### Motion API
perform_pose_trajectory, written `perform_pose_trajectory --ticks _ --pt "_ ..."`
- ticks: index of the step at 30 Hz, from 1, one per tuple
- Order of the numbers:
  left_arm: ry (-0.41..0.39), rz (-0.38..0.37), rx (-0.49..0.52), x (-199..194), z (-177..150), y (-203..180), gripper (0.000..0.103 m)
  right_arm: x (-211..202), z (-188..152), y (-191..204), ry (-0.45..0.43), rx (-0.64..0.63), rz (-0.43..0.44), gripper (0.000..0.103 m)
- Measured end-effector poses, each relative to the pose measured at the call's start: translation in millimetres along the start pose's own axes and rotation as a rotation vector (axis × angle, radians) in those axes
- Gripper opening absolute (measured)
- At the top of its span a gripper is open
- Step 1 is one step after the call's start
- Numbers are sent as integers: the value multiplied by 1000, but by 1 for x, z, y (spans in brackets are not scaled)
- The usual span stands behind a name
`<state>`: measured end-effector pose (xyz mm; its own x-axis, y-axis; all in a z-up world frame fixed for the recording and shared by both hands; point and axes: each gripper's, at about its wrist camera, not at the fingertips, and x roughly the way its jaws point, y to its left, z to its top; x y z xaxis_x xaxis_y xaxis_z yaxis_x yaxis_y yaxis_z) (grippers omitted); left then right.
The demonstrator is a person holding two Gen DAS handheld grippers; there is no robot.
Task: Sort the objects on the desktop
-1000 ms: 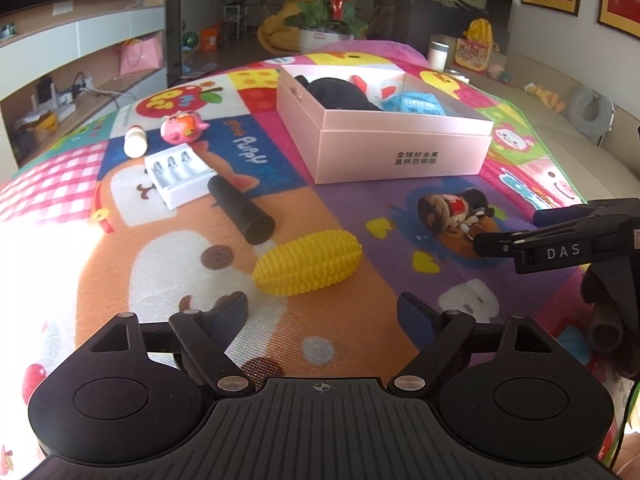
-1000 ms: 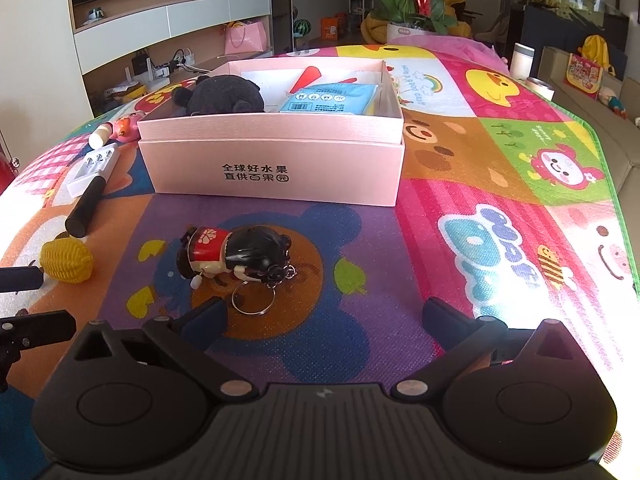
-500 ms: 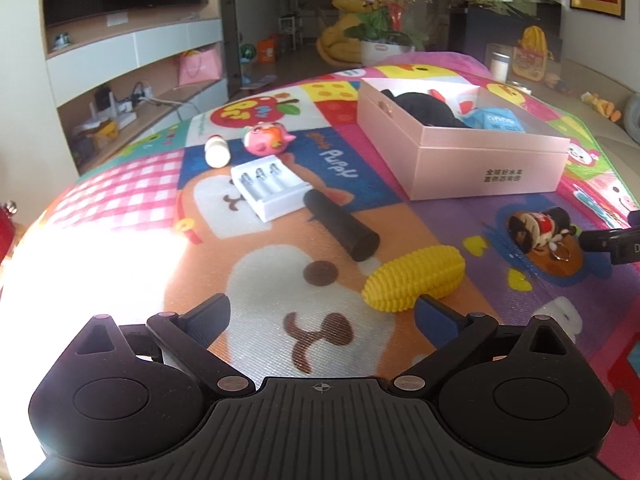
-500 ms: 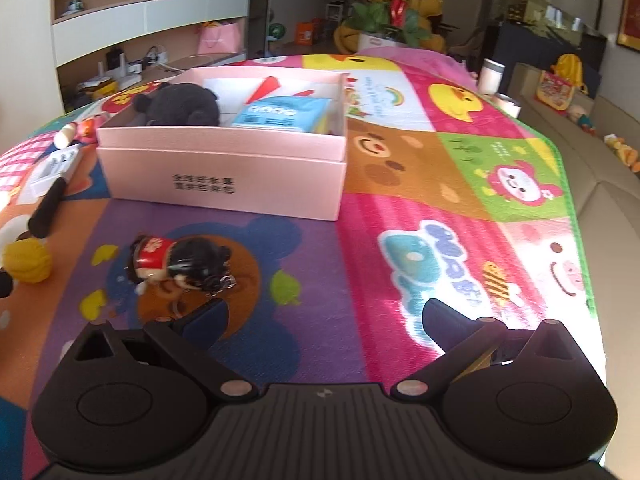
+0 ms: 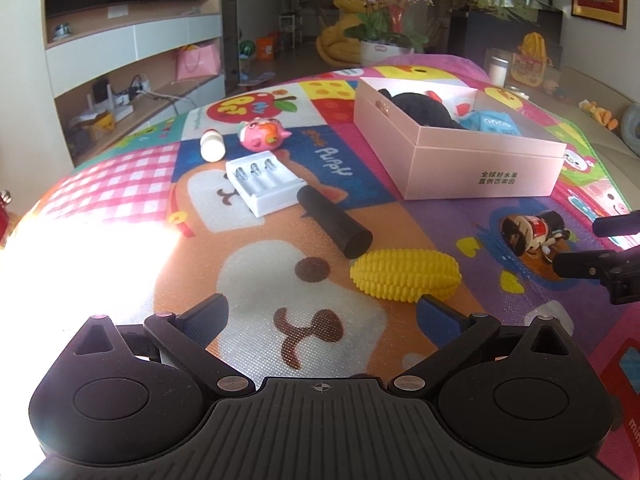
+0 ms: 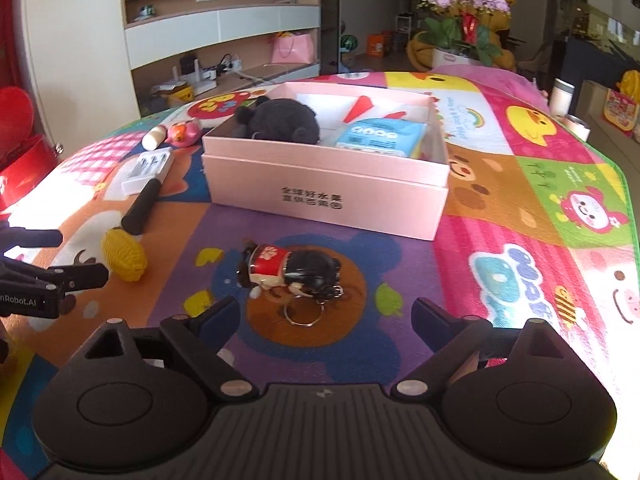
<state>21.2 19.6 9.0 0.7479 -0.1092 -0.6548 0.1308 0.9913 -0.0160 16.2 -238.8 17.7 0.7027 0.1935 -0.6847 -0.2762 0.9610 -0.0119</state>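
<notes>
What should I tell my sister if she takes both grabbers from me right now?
Left gripper: open, empty, above the mat just short of the yellow corn toy.
Right gripper: open, empty, just short of the doll keychain.
Done: black plush and blue packet are in the pink box.
Left on the mat: corn toy, keychain, black tube, battery charger, pink toy, small white bottle.
</notes>
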Motion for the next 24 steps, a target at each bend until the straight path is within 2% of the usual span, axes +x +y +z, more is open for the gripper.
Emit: perform_pose_trajectory --ticks 3,6,7,11,17,19,20,24 --pt "-4 -17 2 -4 0 -1 103 9 3 5 -6 -36 -61 90" --pt "-6 -37 6 -6 0 -2 103 12 6 -5 -16 -13 -140 89" --pt "-6 -43 6 -5 1 -3 103 10 7 -9 -26 2 -126 89" --pt "0 -60 12 -3 1 -9 103 2 12 -13 -31 86 21 89" --pt "-2 -58 25 -6 1 -14 103 28 18 7 -8 169 59 91" --pt "-3 -57 28 -7 2 -15 103 32 18 14 -14 144 44 81" --pt "-3 -57 30 -7 3 -16 103 33 19 17 -13 132 33 67" --pt "-2 -73 49 -4 5 -25 103 23 16 10 -23 143 34 65"
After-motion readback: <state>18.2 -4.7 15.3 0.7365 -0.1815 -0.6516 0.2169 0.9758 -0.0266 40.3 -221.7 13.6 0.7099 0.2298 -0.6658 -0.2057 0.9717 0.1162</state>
